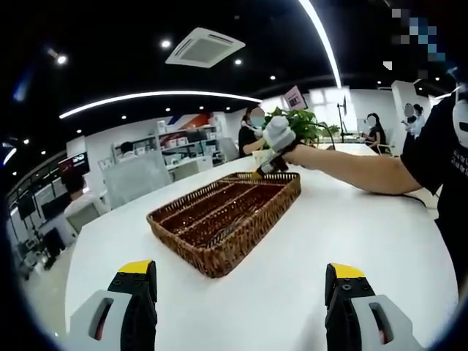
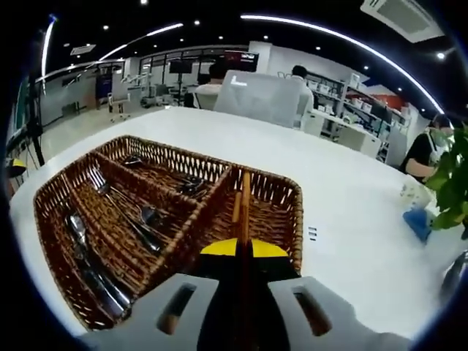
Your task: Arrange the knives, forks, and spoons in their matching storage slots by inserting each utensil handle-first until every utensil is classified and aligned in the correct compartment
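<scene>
A brown wicker tray (image 1: 223,219) with long slots lies on the white table, ahead of my left gripper (image 1: 240,281), whose yellow-tipped jaws stand wide open with nothing between them. At the tray's far end a gloved hand holds my right gripper (image 1: 272,162). In the right gripper view my right gripper (image 2: 245,248) is shut on a thin brown-handled utensil (image 2: 245,201) that points into the tray's right-hand compartment (image 2: 274,212). The left slots hold dark metal utensils (image 2: 80,241), a fork (image 2: 99,179) and spoons (image 2: 150,216); I cannot tell what kind of utensil I hold.
The white table (image 1: 329,241) spreads wide around the tray, its rounded edge to the left. A green plant (image 2: 455,179) and a blue object (image 2: 418,221) stand near the far right side. The person's arm (image 1: 358,170) reaches in from the right. People sit at desks behind.
</scene>
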Action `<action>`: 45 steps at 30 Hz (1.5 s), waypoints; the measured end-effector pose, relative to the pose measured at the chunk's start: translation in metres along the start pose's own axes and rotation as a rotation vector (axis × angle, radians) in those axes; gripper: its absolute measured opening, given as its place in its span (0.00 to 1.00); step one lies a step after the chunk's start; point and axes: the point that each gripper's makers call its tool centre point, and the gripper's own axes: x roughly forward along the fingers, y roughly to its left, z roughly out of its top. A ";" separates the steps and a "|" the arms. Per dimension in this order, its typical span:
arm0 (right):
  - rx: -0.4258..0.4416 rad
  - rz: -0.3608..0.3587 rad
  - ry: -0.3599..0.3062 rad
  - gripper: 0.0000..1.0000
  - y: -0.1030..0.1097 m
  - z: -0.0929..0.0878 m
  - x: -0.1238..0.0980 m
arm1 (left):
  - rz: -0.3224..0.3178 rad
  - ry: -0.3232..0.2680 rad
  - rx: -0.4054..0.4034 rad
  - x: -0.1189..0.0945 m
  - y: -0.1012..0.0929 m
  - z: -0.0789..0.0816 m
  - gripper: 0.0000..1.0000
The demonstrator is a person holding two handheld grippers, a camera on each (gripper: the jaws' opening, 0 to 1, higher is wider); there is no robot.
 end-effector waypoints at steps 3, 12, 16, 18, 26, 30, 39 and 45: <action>-0.010 -0.011 0.015 0.00 -0.003 -0.002 0.000 | 0.001 -0.003 0.000 -0.001 0.000 0.001 1.00; -0.087 -0.022 0.072 0.01 -0.001 -0.013 0.010 | -0.006 0.005 0.003 0.002 -0.002 -0.002 1.00; -0.092 -0.002 0.100 0.01 0.002 -0.020 0.016 | -0.007 0.006 0.006 0.001 -0.002 -0.002 1.00; -0.077 0.027 0.101 0.01 0.005 -0.019 0.016 | -0.005 0.003 0.005 0.001 -0.001 -0.002 1.00; -0.068 0.033 0.098 0.02 0.005 -0.019 0.016 | -0.011 0.007 0.010 0.002 -0.003 -0.002 1.00; -0.070 0.052 0.082 0.03 0.007 -0.018 0.016 | -0.006 0.009 0.007 0.001 -0.001 -0.003 1.00; -0.229 0.147 0.051 0.12 0.021 -0.018 0.010 | -0.009 0.015 0.003 0.002 -0.001 -0.005 1.00; -0.286 0.171 0.020 0.30 0.019 -0.007 0.005 | -0.005 0.010 0.002 0.001 -0.001 -0.003 1.00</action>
